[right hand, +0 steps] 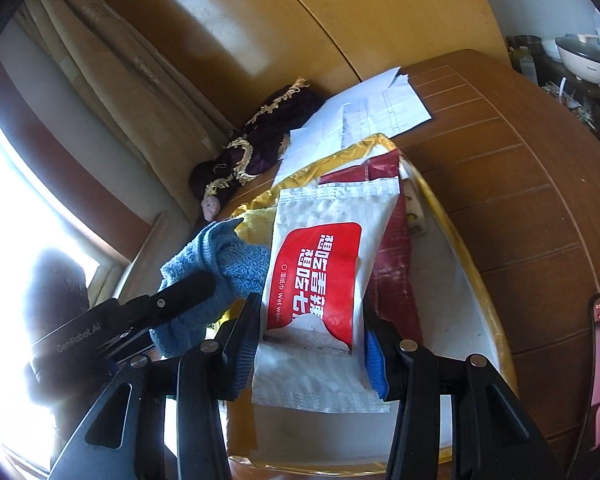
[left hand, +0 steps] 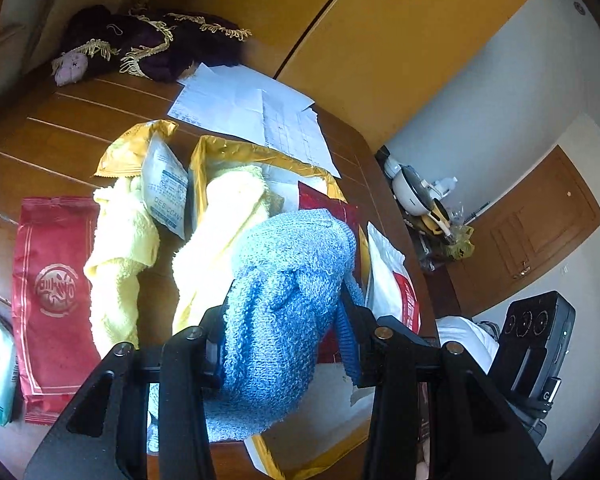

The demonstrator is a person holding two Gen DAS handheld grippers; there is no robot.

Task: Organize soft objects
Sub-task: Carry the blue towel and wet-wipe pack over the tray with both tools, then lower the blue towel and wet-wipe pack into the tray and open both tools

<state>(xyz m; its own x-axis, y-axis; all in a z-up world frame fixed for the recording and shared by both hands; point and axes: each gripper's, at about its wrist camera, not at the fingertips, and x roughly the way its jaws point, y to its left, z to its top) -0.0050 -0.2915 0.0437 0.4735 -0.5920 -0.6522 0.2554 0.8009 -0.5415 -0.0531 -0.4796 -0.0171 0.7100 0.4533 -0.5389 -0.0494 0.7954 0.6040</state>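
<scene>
Two soft things are held at once: the blue towel [left hand: 284,312] bunched in the left gripper [left hand: 284,320], over the gold-rimmed tray [right hand: 472,264] near the tabletop's [right hand: 520,168] front edge, and the white wet-wipes pack [right hand: 324,292] clamped in the right gripper [right hand: 308,344], above that tray's middle. Yellow towels [left hand: 124,248] lie beyond, toward the table's middle. Both grips are shallow, I judge, so the slick pack may slip or the drooping towel drag neighbours askew.
</scene>
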